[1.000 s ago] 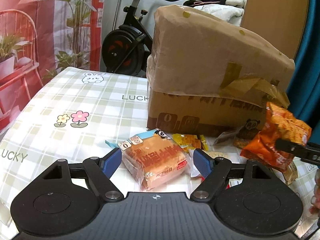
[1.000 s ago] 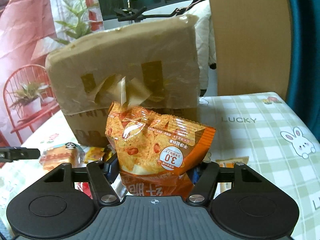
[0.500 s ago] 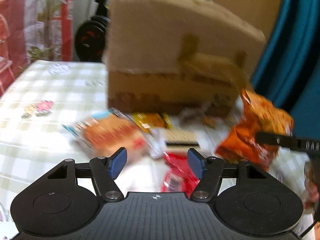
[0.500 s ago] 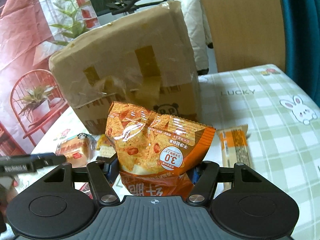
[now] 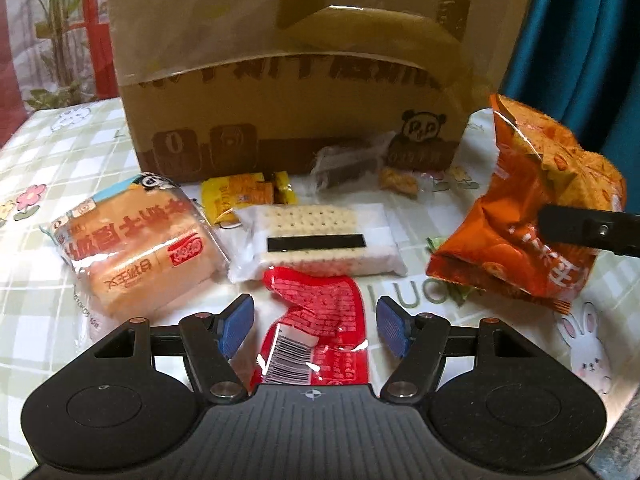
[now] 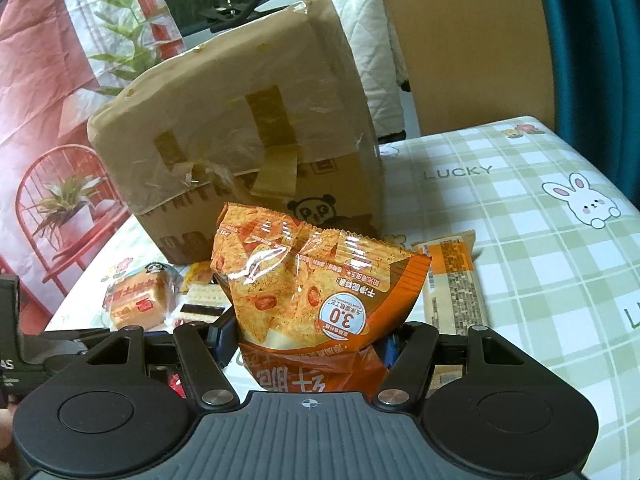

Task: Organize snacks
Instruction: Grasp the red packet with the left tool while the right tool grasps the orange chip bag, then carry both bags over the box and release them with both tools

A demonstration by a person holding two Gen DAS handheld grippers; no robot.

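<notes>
My left gripper (image 5: 316,326) is open, its blue pads either side of a flat red snack packet (image 5: 320,328) on the table. Beyond it lie a white cracker pack (image 5: 316,236), a bread pack (image 5: 136,248) to the left, and a yellow packet (image 5: 244,196). My right gripper (image 6: 308,344) is shut on an orange chip bag (image 6: 308,284) and holds it above the table; the bag also shows at the right of the left wrist view (image 5: 528,208).
A big taped cardboard box (image 5: 296,80) stands behind the snacks on the checked tablecloth (image 6: 520,208). A tan bar wrapper (image 6: 452,284) lies right of the chip bag. Small clear-wrapped snacks (image 5: 360,160) lie against the box. The table edge is at the right.
My left gripper has swung right from the bread pack and moved in over the red packet. My right gripper has kept its hold on the chip bag and drawn back a little from the box.
</notes>
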